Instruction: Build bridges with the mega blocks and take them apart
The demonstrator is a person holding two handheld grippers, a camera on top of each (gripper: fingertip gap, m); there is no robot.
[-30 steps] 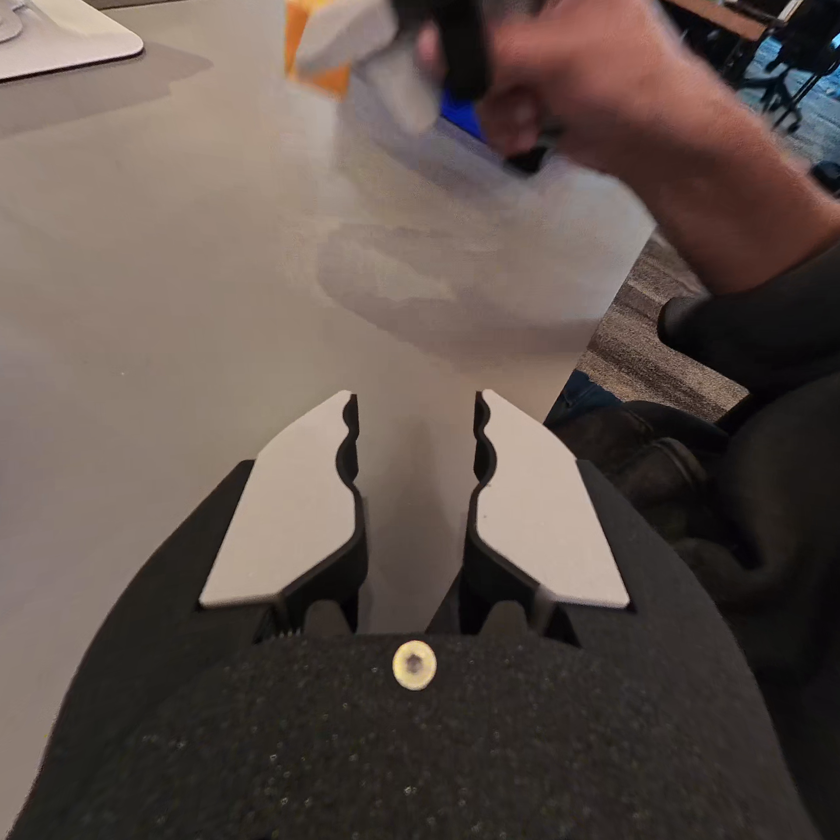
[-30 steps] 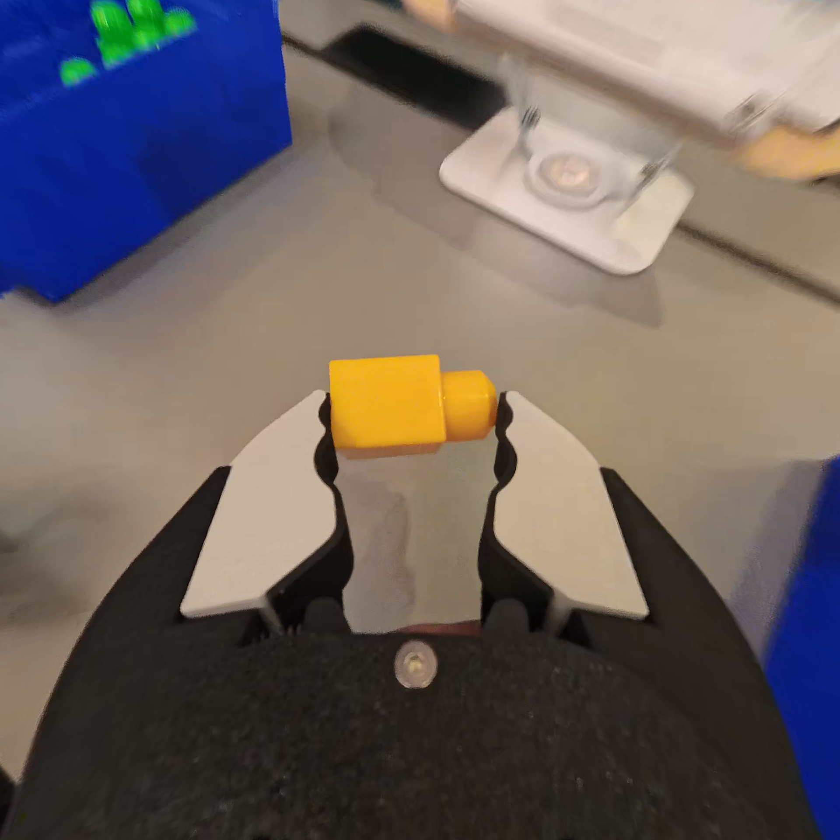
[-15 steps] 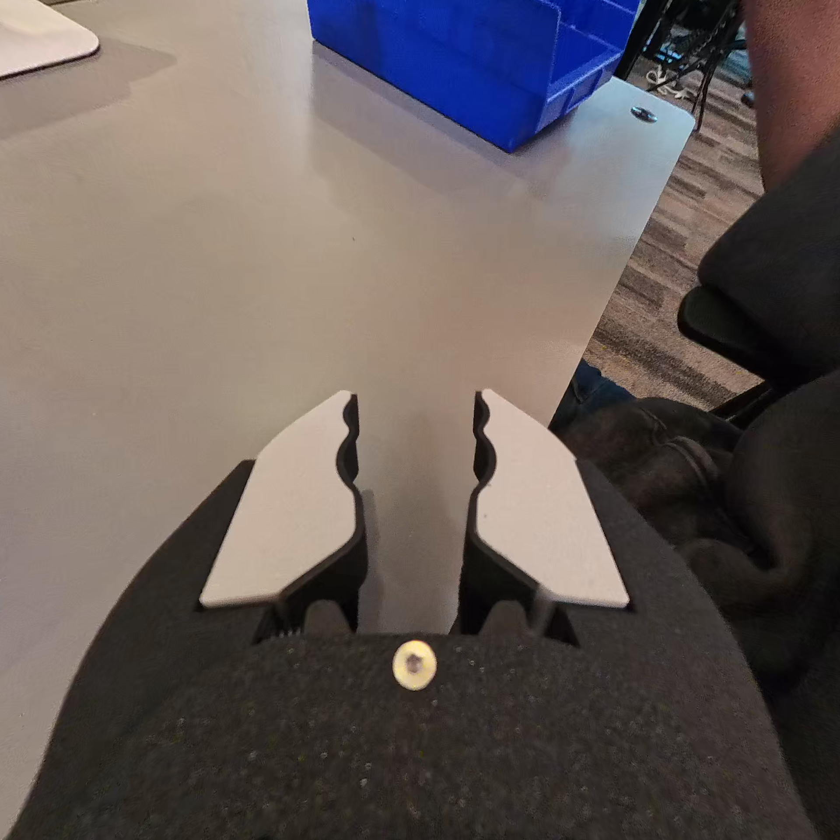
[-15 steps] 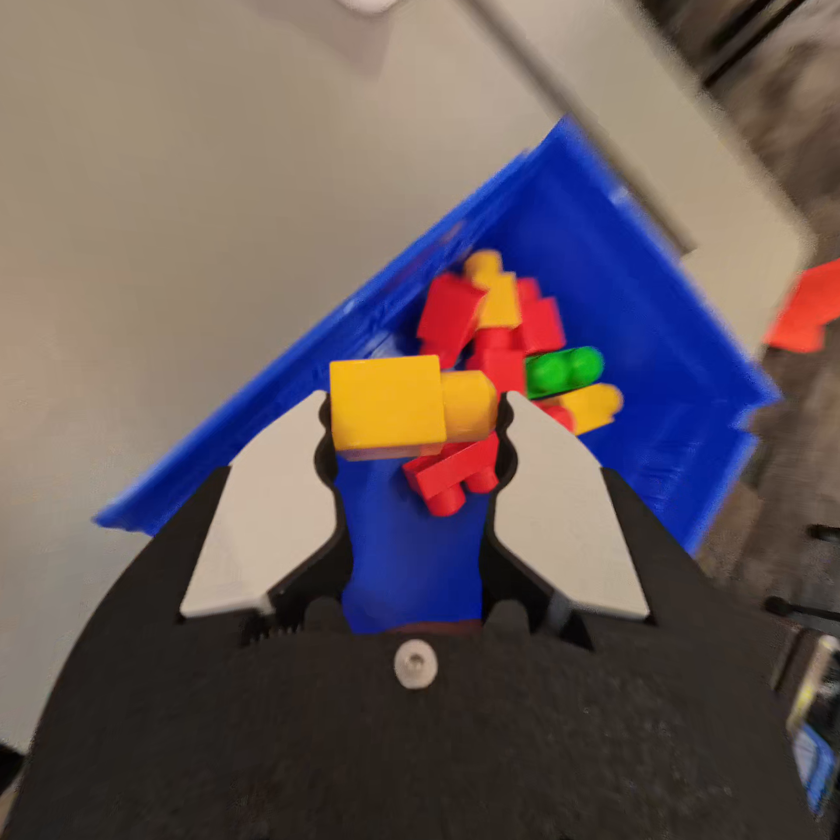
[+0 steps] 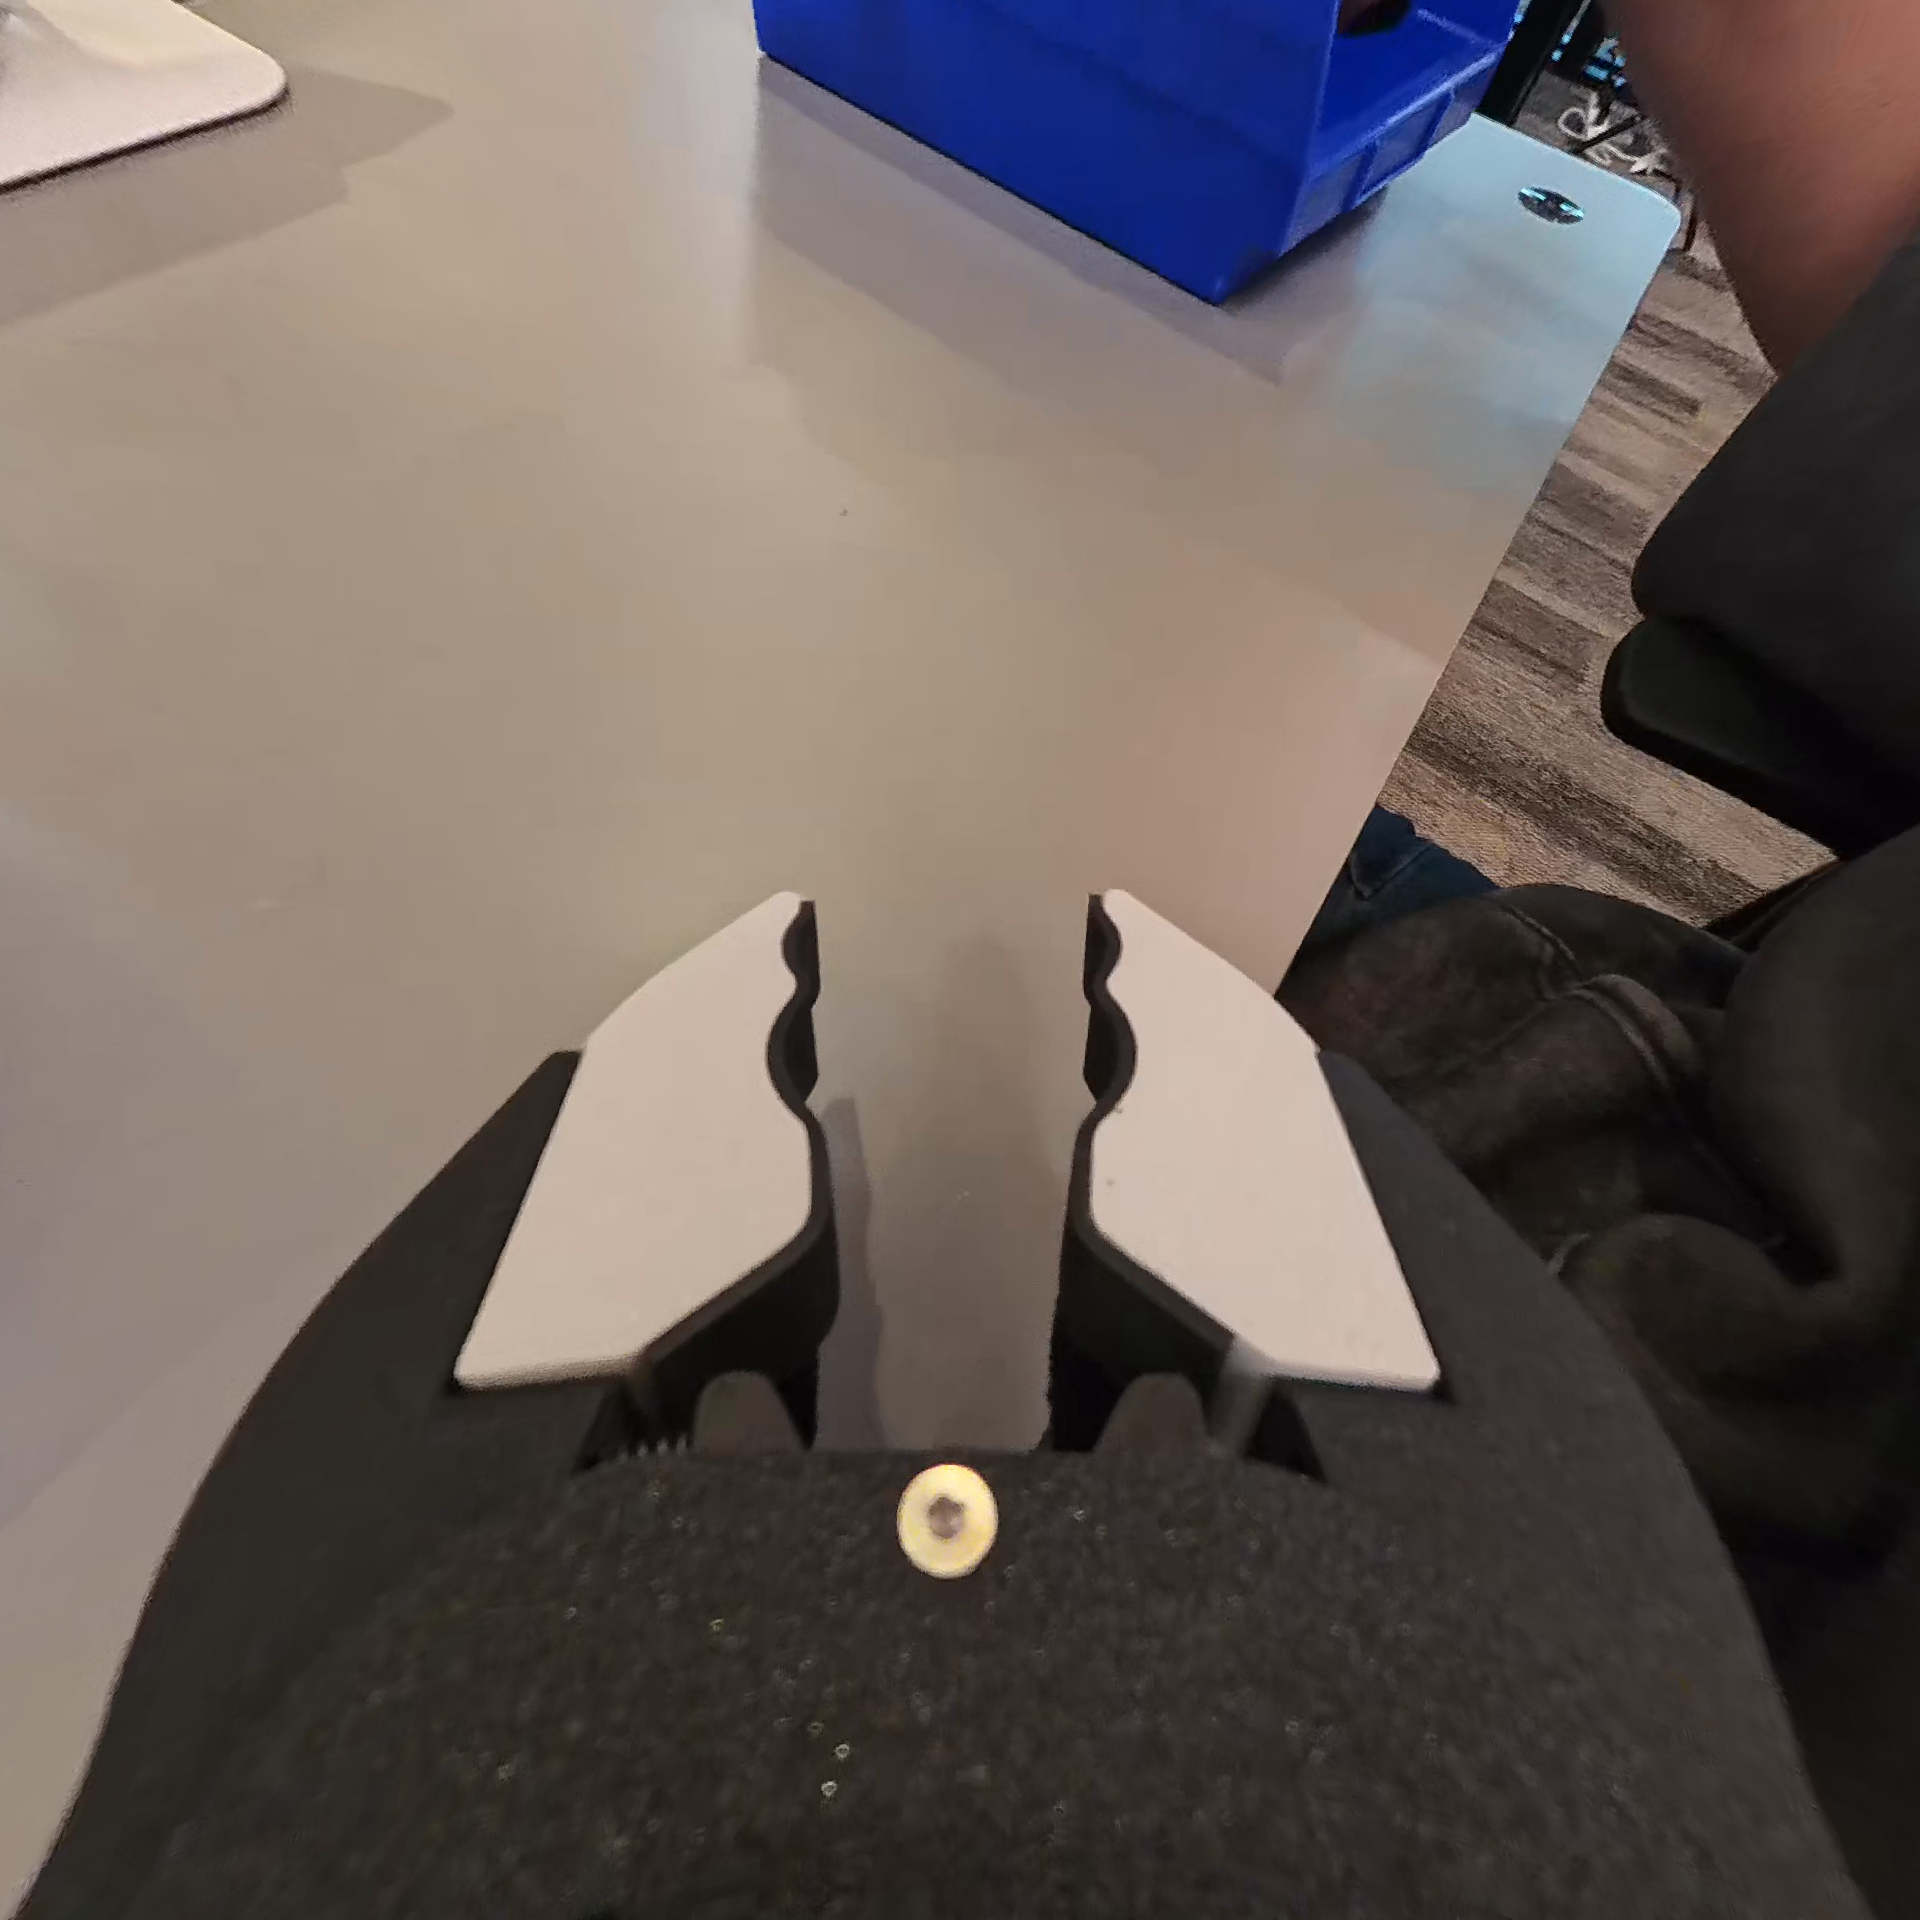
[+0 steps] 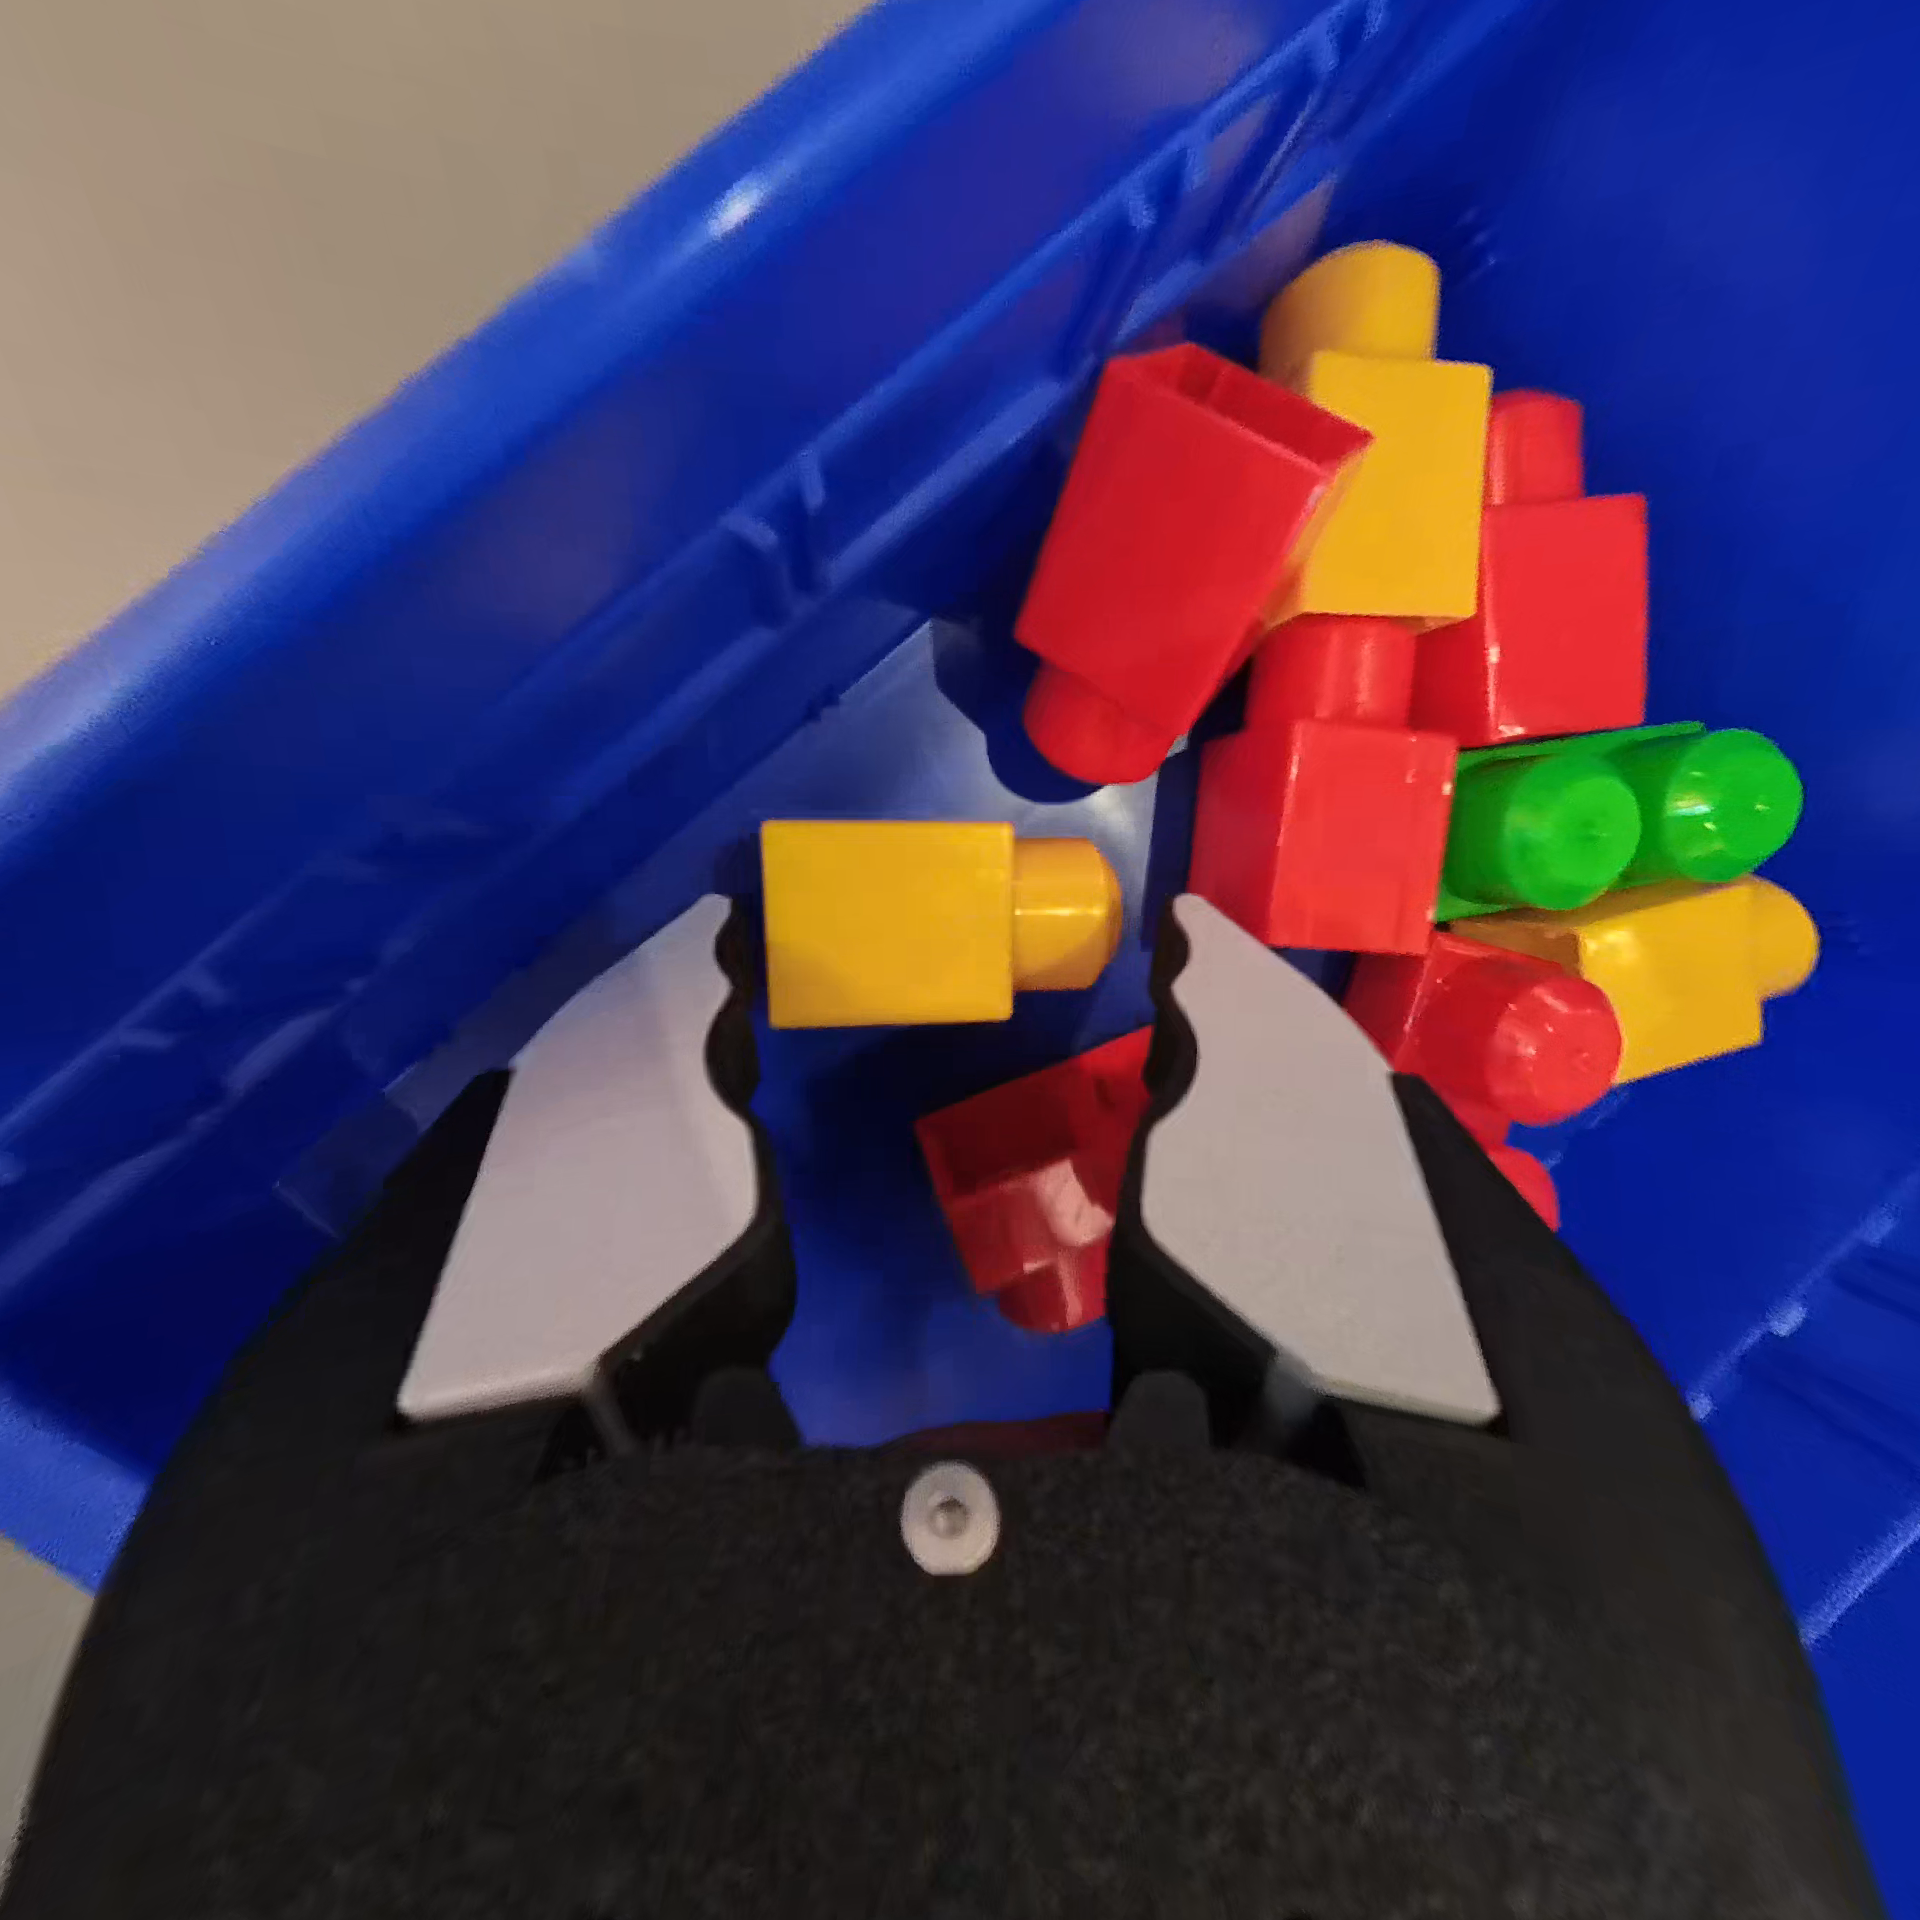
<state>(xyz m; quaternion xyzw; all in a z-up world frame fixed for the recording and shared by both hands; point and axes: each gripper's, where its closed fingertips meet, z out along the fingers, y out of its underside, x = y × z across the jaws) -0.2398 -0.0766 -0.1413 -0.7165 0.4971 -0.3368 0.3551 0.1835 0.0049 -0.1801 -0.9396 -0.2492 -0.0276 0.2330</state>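
Currently: yellow block at the open right gripper, over the bin

Item 1. Yellow block [image 6: 888,923], single stud pointing right. It sits just beyond the tips of the right gripper [image 6: 951,920], between them but with a visible gap on each side; the fingers [image 6: 613,1164] stand wide and grip nothing. Whether the block is falling or already resting on the bin floor cannot be told from this view.

Item 2. Loose blocks, heaped in the corner of the bin to the right of item 1: a red block [image 6: 1169,556] lying tilted with its hollow underside showing, a second yellow block [image 6: 1392,488] behind it, a further red block [image 6: 1325,831], a green two-stud block [image 6: 1621,816], another yellow one [image 6: 1683,966] below that, and a red block [image 6: 1023,1174] partly behind the right finger.

Item 3. Blue bin [image 6: 582,582], holding items 1 and 2. In the left wrist view the blue bin [image 5: 1122,114] stands at the far end of the grey table [image 5: 520,571], near its corner.

Item 4. Left gripper [image 5: 951,914], low over bare table well apart from the bin, fingers [image 5: 665,1174] moderately parted and empty.

Item 5. White flat base [image 5: 114,94] at the table's far left corner; a dark sleeve [image 5: 1787,540] at the right edge.

Step in hand, as judged: the take-apart half, returning pieces to the bin. No bridge or other block shows on the table.

Next move, as judged: draw the right gripper up clear of the bin wall with the fingers left open, then find any piece that remains outside.
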